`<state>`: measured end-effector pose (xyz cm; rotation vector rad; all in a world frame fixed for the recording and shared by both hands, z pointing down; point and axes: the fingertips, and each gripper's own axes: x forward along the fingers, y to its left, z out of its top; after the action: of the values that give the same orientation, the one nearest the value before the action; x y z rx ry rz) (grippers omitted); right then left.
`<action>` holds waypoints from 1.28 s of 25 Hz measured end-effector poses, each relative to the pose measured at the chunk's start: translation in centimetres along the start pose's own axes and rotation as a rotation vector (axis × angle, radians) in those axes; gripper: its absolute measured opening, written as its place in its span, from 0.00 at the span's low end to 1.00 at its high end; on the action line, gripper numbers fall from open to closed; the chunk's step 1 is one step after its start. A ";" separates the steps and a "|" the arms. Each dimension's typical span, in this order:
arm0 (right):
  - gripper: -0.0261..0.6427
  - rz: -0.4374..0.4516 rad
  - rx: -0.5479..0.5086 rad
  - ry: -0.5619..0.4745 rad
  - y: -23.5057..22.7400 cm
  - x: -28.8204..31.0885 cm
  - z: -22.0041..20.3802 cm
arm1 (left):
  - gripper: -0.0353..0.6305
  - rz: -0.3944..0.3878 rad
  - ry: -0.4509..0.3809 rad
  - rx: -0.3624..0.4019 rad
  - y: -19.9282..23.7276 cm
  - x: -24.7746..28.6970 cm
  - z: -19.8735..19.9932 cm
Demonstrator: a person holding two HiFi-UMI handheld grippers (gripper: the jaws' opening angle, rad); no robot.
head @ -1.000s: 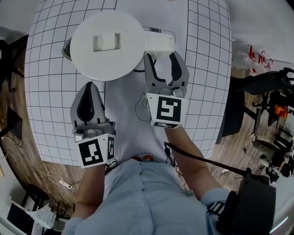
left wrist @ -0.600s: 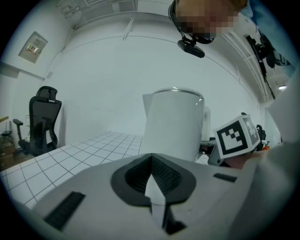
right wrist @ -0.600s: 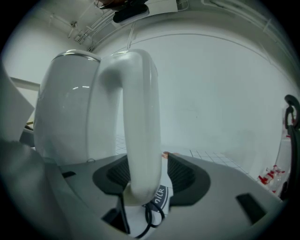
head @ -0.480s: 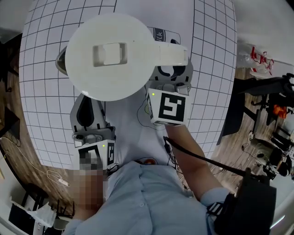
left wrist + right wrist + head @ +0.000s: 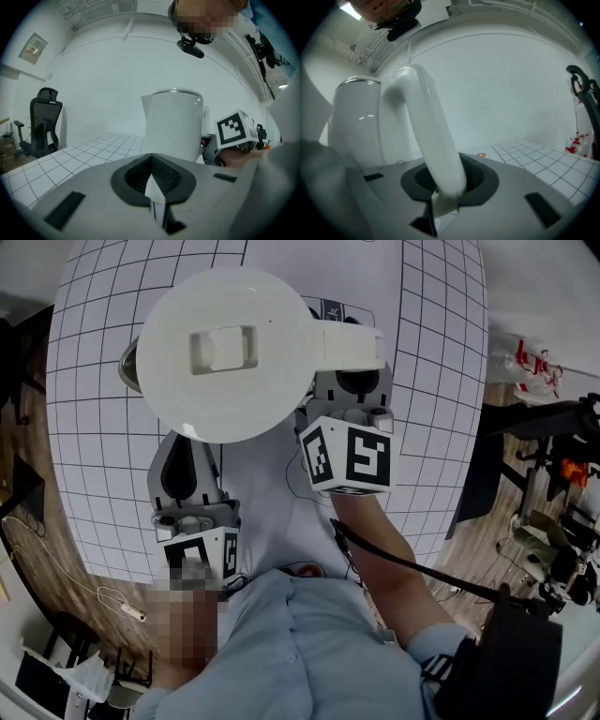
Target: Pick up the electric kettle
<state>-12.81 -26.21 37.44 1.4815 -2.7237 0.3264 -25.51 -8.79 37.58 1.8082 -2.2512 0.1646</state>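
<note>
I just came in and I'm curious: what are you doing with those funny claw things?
A person is holding a two-jaw gripper in each hand over a white gridded table. The right gripper has just been closing its jaws on the curved handle of the white plastic electric kettle, and the handle sits between them. The left gripper is shut and empty, beside the kettle's body.

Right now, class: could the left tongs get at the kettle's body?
Probably yes: the kettle stands straight ahead of the left tongs, nothing between. The right tongs, just closed on its handle, sit to one side. The left tongs look shut and must open first.
</note>
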 end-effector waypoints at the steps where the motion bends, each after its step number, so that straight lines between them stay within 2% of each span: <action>1: 0.15 -0.001 0.012 -0.009 0.0 0.1 0.1 | 0.05 0.004 -0.003 0.002 0.1 -0.1 0.1; 9: 0.16 -0.019 0.123 -0.057 -0.7 0.9 2.7 | 0.05 0.037 -0.021 -0.002 1.5 -1.4 1.1; 15: 0.16 -0.043 0.167 -0.143 -2.3 -0.6 7.8 | 0.05 0.029 -0.071 0.008 0.7 -3.2 3.0; 22: 0.16 -0.106 0.165 -0.243 -5.7 -4.7 13.0 | 0.05 -0.055 -0.131 0.029 -2.5 -4.5 5.0; 32: 0.16 -0.229 0.163 -0.287 -11.5 -11.9 14.8 | 0.05 -0.197 -0.147 0.034 -8.0 -6.1 5.8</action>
<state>4.50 -25.29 23.55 2.0072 -2.7476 0.3598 -17.18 -6.22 29.85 2.1096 -2.1581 0.0340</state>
